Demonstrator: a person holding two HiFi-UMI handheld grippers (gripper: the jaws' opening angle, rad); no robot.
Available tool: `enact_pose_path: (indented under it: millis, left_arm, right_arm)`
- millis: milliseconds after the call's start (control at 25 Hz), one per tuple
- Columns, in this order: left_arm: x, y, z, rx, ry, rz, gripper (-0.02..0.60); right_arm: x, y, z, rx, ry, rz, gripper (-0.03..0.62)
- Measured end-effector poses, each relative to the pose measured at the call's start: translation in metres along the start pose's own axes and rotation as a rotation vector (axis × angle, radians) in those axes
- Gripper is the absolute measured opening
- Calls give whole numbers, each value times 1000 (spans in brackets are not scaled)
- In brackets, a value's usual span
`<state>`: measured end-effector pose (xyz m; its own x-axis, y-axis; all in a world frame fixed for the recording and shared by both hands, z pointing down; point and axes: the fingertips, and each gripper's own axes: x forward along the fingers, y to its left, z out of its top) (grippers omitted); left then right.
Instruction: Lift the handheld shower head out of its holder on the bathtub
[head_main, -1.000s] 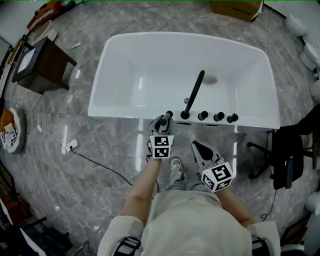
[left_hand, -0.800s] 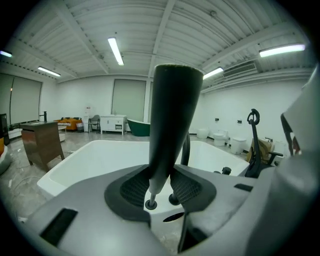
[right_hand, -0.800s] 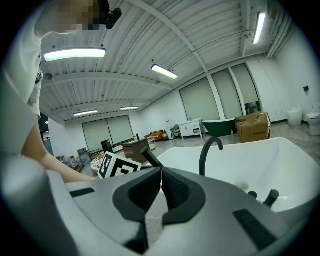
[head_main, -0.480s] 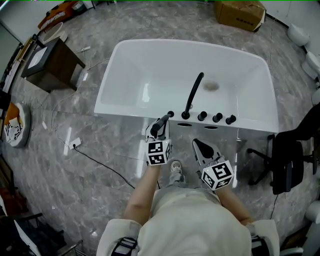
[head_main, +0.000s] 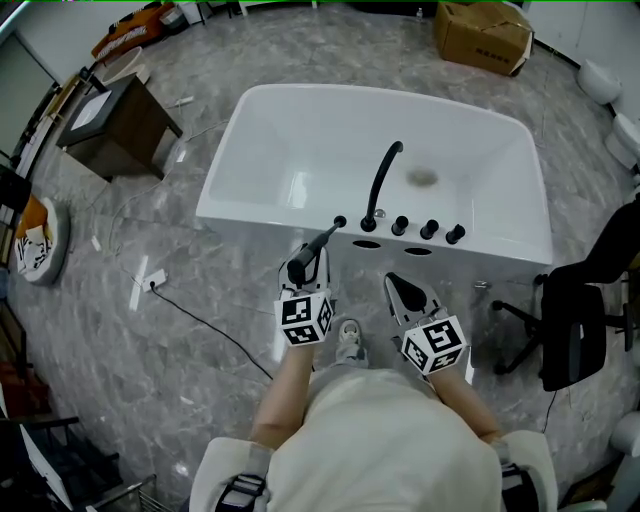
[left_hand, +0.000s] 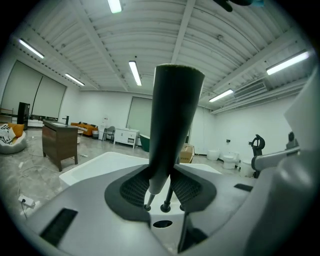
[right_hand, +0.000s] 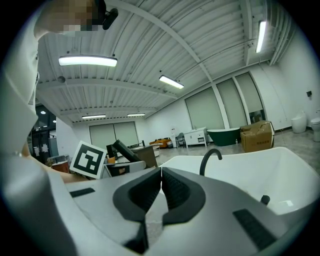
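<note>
The black stick-shaped shower head (head_main: 303, 260) is clamped in my left gripper (head_main: 306, 268), just in front of the white bathtub's (head_main: 290, 150) near rim. In the left gripper view the shower head (left_hand: 172, 125) rises between the pads, and a thin hose from its silver lower end leads down to the holder (left_hand: 148, 206) on the rim. In the head view the holder (head_main: 340, 221) sits left of the black spout (head_main: 383, 180). My right gripper (head_main: 405, 292) hovers to the right, short of the rim, jaws closed on nothing (right_hand: 161, 187).
Three black knobs (head_main: 428, 229) line the rim right of the spout. A dark wooden cabinet (head_main: 115, 125) stands at the left, a cardboard box (head_main: 480, 35) beyond the tub, a black chair (head_main: 580, 320) at the right. A cable (head_main: 200, 325) lies on the marble floor.
My left gripper has drawn up and back from the tub rim toward the person, carrying the shower head. The right gripper has shifted only slightly.
</note>
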<state>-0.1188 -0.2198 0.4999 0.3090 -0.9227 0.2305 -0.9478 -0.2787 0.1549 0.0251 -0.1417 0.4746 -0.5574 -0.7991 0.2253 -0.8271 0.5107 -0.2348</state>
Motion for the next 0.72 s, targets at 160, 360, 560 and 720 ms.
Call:
enact_pose_path:
  millis: [160, 360, 560, 720]
  left_arm:
    - [-30, -16, 13, -8, -57, 3, 143]
    - [-71, -29, 26, -30, -115, 18, 143]
    - [-110, -42, 40, -51, -176, 36, 143]
    - [-139, -52, 49, -46, -222, 49, 143]
  right_arm:
    - [-20, 2, -1, -11, -14, 14, 20]
    - [-42, 13, -3, -22, -31, 36, 20]
    - [-66, 21, -6, -35, -32, 57, 20]
    - [-85, 26, -10, -42, -37, 65, 20]
